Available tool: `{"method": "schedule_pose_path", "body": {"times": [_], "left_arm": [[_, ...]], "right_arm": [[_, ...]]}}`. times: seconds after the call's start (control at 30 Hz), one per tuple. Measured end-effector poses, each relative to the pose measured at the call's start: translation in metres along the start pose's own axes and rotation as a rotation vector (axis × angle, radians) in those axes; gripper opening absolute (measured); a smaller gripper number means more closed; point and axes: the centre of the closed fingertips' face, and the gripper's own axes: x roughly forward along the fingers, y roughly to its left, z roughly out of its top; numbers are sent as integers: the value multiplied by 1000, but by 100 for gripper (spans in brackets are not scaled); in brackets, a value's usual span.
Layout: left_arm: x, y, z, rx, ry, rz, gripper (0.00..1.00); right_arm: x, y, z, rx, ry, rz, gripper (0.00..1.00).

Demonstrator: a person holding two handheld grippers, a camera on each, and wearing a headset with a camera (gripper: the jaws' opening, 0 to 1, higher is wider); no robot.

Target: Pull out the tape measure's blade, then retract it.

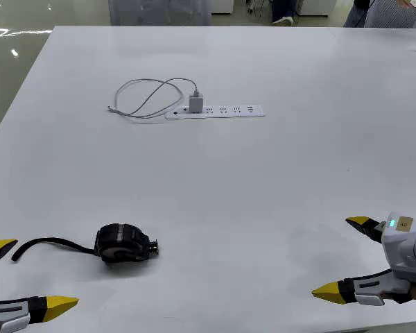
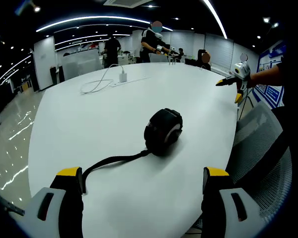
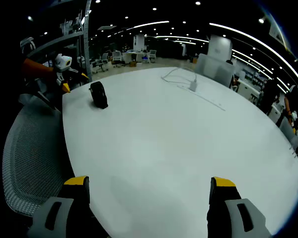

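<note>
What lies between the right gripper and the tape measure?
Nothing but bare white table: in the head view the stretch from the open right gripper to the tape measure holds no object. The right gripper view shows the same.

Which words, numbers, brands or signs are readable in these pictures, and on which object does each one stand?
No text here can be quoted with confidence.
power strip: small dark marks beside the sockets, too small to read.
tape measure: no legible label or brand on its black case.
blue wall posters: print too blurred to read.
</note>
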Motion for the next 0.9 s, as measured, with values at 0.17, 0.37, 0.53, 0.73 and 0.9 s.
{"method": "schedule_pose_path", "body": {"times": [0.17,0.37,0.53,0.73,0.9], "left_arm": [[0,-3,-1,7,6,-7,99],[-1,-3,-3,7,12,-13,99],[-1,-2,-2,9,9,-11,99],[-1,-4,-2,15,9,-21,99],[1,-5,2,29,4,-40,99]], "right_arm": [[0,0,-4,3,8,0,99],[-2,-3,-5,6,1,-8,99],[-2,-3,-8,3,2,0,99],[-2,-3,-9,6,2,1,99],[-2,-2,-8,26,3,6,99]]}}
